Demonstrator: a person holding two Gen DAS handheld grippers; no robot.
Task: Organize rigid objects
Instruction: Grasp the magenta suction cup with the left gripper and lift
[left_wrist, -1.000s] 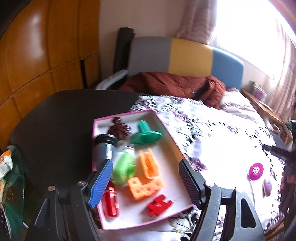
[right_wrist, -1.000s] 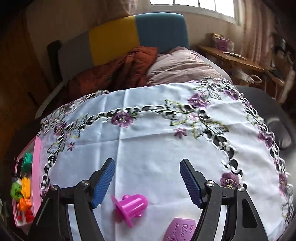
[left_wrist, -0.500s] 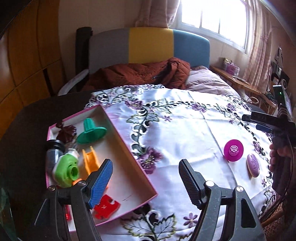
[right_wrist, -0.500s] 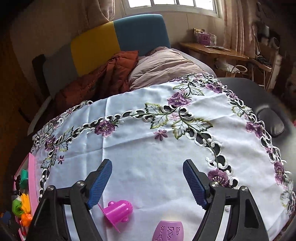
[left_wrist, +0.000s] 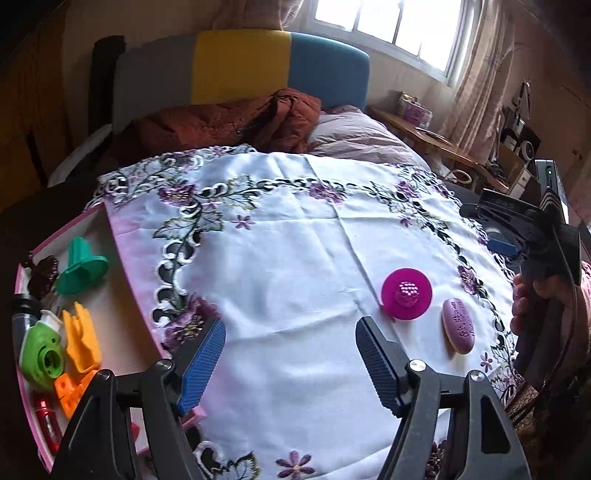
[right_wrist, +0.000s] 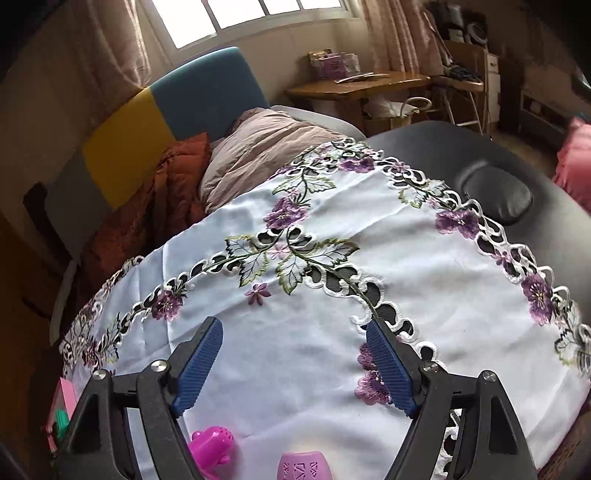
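Behind everything, a bed with a yellow and blue headboard (left_wrist: 258, 62) fronts a window; nearer lies a white tablecloth (left_wrist: 295, 258) with purple flowers over a dark table. My left gripper (left_wrist: 290, 363) stands wide, nothing between its blue pads (left_wrist: 201, 365); my right gripper (right_wrist: 293, 365) is equally wide and empty.

Change: a second ago my left gripper hung over the pink tray (left_wrist: 122, 258); now it has swung right, so the tray sits at the left edge and bare cloth fills the gap between my fingers. I judge the last piece delivered and the next pickup due.

Remaining on the cloth: a magenta stamp (left_wrist: 406, 293) and, just beside it, a lilac oval (left_wrist: 458, 325), both ahead and right of my left fingers.

View comparison: the left camera shows the tray's contents, a green stamp (left_wrist: 81, 267), an orange piece (left_wrist: 81, 341) and a green whistle (left_wrist: 42, 354), plus my right hand (left_wrist: 532, 302). The right camera shows the magenta stamp (right_wrist: 210, 448) and lilac oval (right_wrist: 304, 465) only at its bottom edge, below my fingers.
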